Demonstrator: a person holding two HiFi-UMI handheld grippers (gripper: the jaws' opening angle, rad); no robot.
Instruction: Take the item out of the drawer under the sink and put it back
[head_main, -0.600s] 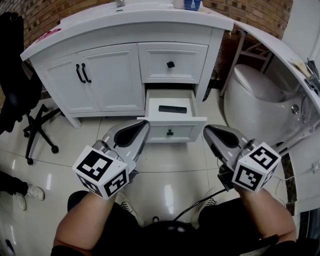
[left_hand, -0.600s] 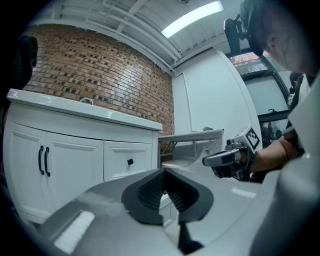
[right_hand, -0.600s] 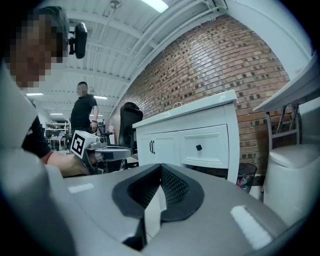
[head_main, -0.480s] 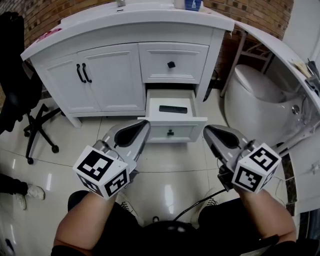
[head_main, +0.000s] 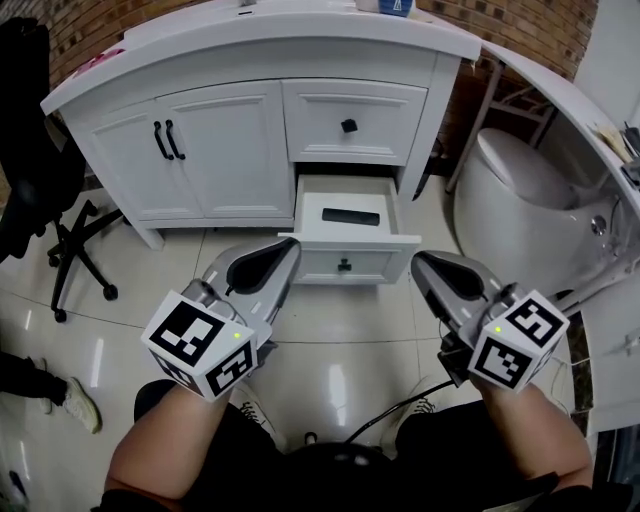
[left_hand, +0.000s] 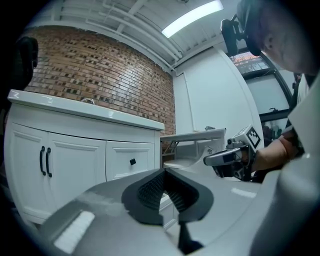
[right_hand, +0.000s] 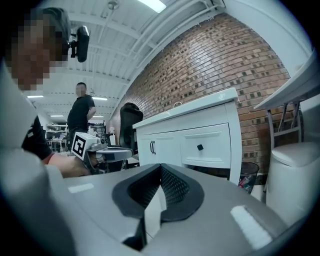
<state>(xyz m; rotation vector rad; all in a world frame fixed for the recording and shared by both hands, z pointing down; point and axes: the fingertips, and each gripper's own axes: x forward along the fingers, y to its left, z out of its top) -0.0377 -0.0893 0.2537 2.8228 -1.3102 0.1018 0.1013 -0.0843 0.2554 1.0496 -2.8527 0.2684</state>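
In the head view, a white vanity cabinet (head_main: 220, 150) with panelled doors and small black handles stands on a glossy, pale tiled floor (head_main: 330, 340). Its lower drawer (head_main: 345, 262) is pulled open, and a flat, black, rectangular item (head_main: 350, 216) lies on the drawer's white bottom. The left gripper (head_main: 288, 248) and the right gripper (head_main: 420, 263), both smooth grey shells carrying marker cubes, are held above the floor just in front of the drawer, clear of the item. A rounded white toilet (head_main: 510, 190) sits to the right of the cabinet.

In the left gripper view, the fingers are closed: the ribbed black pads (left_hand: 150, 189) meet in a narrow wedge with nothing between them. Beyond them are the cabinet front and a red brick wall (left_hand: 100, 70).

In the right gripper view, this gripper's fingers are likewise pressed together and empty, their cross-hatched pads (right_hand: 175, 187) touching. A black office chair (right_hand: 127, 117) stands beside the cabinet.
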